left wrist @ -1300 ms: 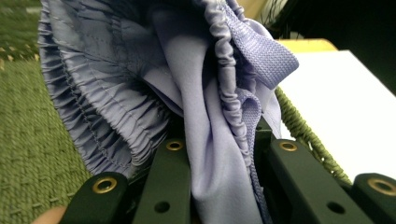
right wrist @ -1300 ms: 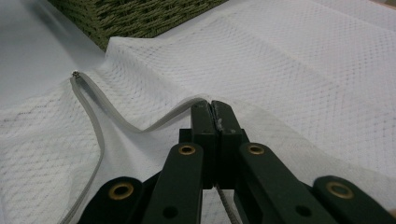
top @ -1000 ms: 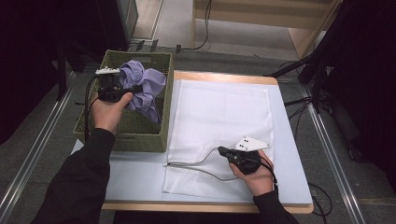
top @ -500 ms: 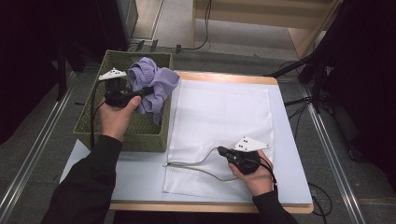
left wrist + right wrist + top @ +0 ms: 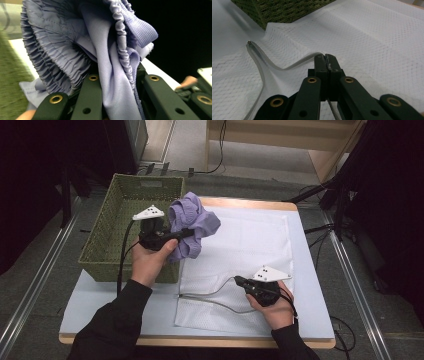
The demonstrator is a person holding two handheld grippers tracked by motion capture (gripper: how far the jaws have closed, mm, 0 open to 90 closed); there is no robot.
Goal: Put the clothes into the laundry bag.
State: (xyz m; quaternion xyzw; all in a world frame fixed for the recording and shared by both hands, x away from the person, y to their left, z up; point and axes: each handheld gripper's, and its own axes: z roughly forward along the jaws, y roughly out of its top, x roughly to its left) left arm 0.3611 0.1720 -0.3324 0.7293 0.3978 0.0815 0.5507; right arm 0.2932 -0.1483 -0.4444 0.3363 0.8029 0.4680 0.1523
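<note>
A bunched purple garment (image 5: pixel 192 222) with gathered elastic hems (image 5: pixel 75 45) hangs in the air over the basket's right wall and the left edge of the white mesh bag (image 5: pixel 245 245). My left gripper (image 5: pixel 186 233) is shut on its folds, and the cloth is pinched between the jaws in the left gripper view (image 5: pixel 116 75). My right gripper (image 5: pixel 238 281) rests low on the bag near the front. Its jaws are shut on the bag's grey zipper edge (image 5: pixel 287 67), which curves away from the tips (image 5: pixel 326 58).
A green woven basket (image 5: pixel 120 210) stands at the table's left, partly over the edge, and its corner (image 5: pixel 279 10) shows beyond the bag. The pale table top (image 5: pixel 100 305) lies bare at the front left. Cables and metal rails run along the floor on both sides.
My left hand has carried the purple garment to the right, from above the basket to over the bag's left edge. The right hand and the bag have stayed put.
</note>
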